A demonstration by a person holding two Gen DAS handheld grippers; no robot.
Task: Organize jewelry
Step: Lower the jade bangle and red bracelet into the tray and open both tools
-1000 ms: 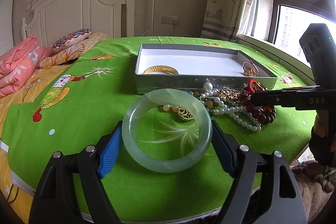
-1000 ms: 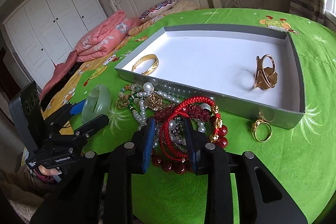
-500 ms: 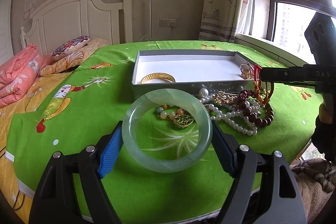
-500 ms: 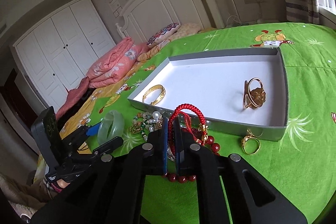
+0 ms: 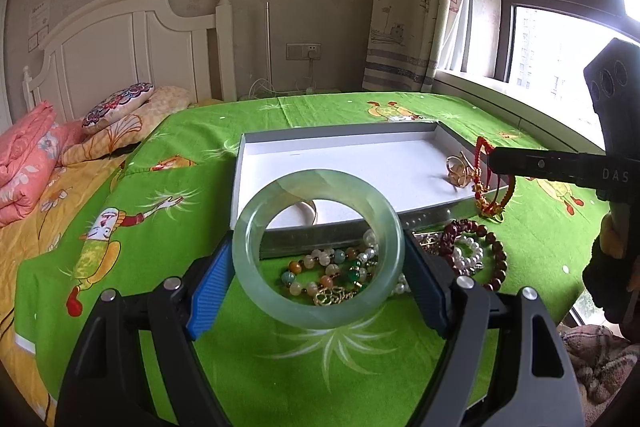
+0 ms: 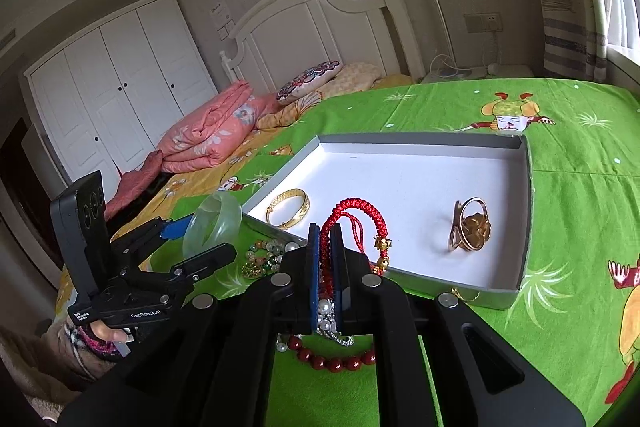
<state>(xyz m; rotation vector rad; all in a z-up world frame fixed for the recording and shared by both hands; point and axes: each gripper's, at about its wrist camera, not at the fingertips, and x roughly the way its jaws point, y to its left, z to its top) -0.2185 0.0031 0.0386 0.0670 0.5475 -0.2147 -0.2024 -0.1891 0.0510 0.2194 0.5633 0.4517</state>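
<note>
While the left tool [image 5: 318, 263] clamps the jade bangle [image 5: 317, 248], the right tool [image 6: 325, 247] pinches the red cord bracelet [image 6: 354, 217], which could snag the tray [image 6: 516, 279] rim.

Left wrist: low, close, faces headboard over tray [image 5: 340, 141]. Right wrist: higher, faces wardrobe; both share tray [image 6: 420, 139].

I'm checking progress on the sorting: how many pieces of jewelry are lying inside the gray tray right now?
2. A gold bangle lies at the near left of the tray, and a gold ring piece toward its right side. Nothing else shows on the tray floor.
</note>
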